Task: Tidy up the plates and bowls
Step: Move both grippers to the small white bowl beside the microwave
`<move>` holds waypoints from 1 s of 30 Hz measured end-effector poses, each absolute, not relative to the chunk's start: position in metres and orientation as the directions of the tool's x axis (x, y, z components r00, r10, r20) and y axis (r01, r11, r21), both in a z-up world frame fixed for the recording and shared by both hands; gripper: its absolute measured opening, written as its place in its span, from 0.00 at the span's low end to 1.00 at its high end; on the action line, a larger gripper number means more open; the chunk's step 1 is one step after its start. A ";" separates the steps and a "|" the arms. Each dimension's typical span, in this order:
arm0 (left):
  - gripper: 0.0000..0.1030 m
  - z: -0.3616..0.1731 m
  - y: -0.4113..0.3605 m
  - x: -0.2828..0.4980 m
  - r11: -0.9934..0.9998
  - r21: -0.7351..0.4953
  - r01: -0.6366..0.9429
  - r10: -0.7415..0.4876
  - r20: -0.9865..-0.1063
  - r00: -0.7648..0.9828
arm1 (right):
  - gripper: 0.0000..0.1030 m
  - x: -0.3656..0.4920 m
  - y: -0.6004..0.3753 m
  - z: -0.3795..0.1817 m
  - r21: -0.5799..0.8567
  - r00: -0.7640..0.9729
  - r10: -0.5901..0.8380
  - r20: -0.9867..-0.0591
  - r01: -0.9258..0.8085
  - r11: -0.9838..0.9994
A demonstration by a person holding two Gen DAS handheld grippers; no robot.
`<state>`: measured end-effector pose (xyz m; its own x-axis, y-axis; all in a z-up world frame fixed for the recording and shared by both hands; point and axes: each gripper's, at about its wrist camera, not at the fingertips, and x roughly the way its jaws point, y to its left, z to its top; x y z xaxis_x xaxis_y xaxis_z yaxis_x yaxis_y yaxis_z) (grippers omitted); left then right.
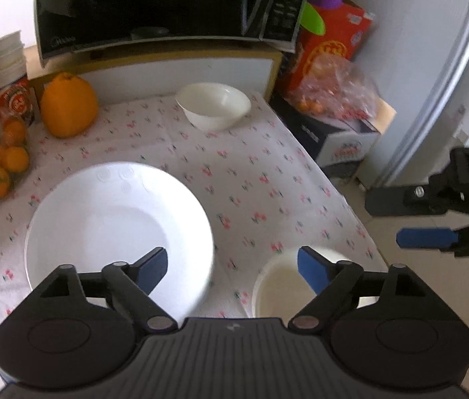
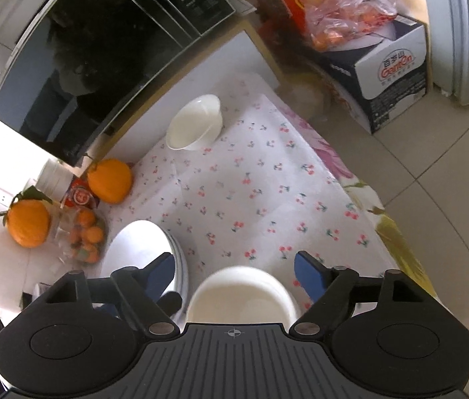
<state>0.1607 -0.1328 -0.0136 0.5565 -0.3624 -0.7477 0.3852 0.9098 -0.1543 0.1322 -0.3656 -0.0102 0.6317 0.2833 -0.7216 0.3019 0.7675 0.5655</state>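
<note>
On the cherry-print cloth-covered surface (image 1: 261,179), a wide white plate (image 1: 118,229) lies left of a near white bowl (image 1: 281,289); another white ceramic bowl (image 1: 214,104) sits behind, before the black microwave (image 1: 154,6).

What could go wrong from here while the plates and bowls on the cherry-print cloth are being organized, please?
1. The near white ceramic bowl sits close to the table's edge by the open right gripper; a nudge might push it off.
2. The far white bowl stands against the black microwave's shelf, so reaching it could bump that.
3. The large white round plate under the open left gripper is smooth and could slip from a thin rim grip.
</note>
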 end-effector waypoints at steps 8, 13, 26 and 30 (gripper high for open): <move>0.91 0.000 -0.133 0.200 0.936 -0.137 0.324 -0.310 -0.755 0.578 | 0.80 0.178 -0.369 -0.006 0.618 0.623 0.344 -0.702 0.295 0.729; 0.93 0.006 -0.134 0.223 0.940 -0.108 0.325 -0.289 -0.759 0.583 | 0.82 0.205 -0.380 -0.009 0.652 0.636 0.366 -0.679 0.294 0.699; 0.94 0.009 -0.138 0.293 0.953 -0.109 0.282 -0.265 -0.753 0.603 | 0.82 0.280 -0.409 -0.044 0.771 0.637 0.488 -0.596 0.286 0.569; 0.94 0.001 -0.140 0.312 0.957 -0.122 0.264 -0.263 -0.748 0.609 | 0.83 0.296 -0.410 -0.054 0.797 0.664 0.497 -0.559 0.263 0.545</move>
<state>0.3118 -0.1403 0.0012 0.6089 -0.2632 -0.7483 0.2641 0.9568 -0.1216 0.2961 -0.4098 -0.0539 0.6637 0.4973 -0.5588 0.2626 0.5446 0.7965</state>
